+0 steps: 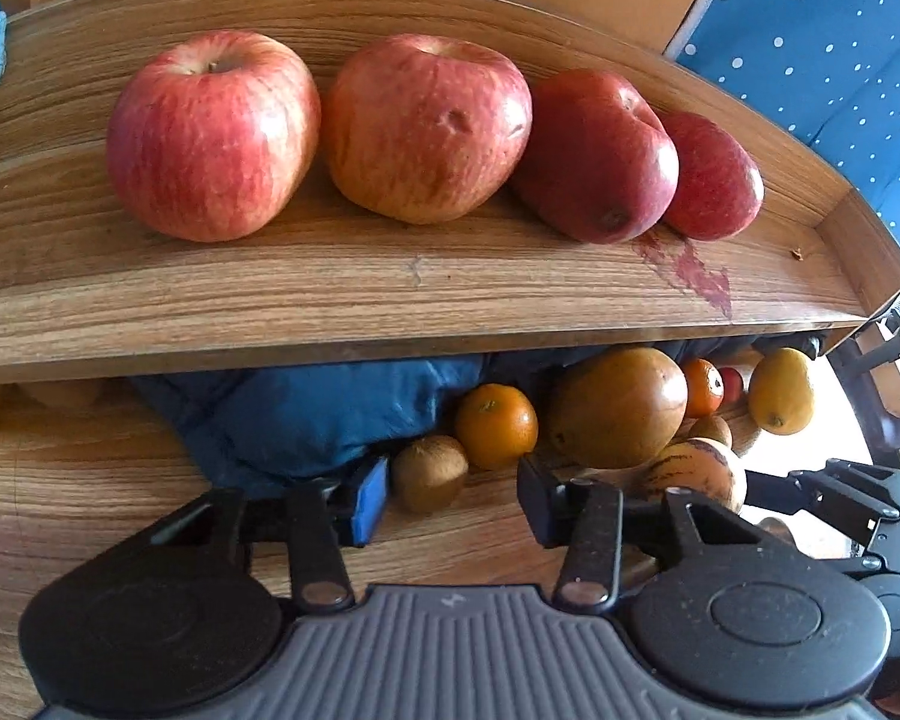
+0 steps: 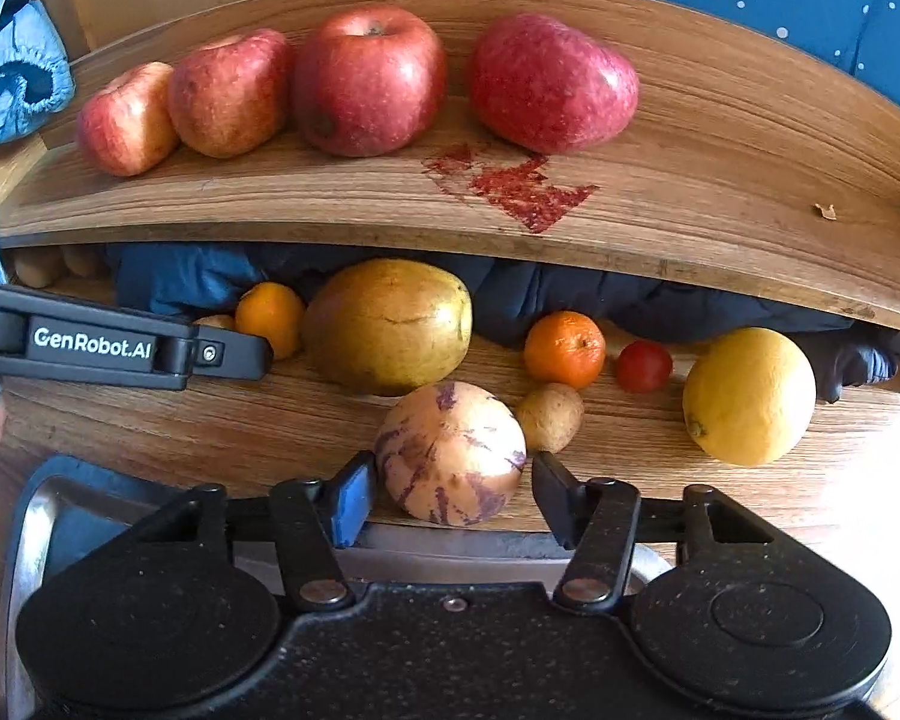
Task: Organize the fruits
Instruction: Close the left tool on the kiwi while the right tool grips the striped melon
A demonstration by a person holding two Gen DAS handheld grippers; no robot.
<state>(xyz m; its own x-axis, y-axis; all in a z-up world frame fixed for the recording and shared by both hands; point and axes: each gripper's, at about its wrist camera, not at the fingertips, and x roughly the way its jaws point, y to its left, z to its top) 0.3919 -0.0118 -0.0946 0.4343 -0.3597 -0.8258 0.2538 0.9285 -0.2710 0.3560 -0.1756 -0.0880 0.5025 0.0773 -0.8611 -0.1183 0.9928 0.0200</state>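
Right wrist: shelf [image 2: 720,138] holds four apples [image 2: 369,81].

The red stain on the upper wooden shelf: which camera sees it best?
The right wrist view: there the red stain lies near the middle, broad and unobstructed. The left wrist view shows it smaller and squeezed sideways, toward the shelf's right end below the red apples.

Blue padded cloth [image 2: 174,279] under the wooden shelf [image 2: 720,138] — red stain [image 2: 510,186] on top

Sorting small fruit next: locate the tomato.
Right wrist view, lower shelf, right side: the tomato sits between the orange and the lemon.
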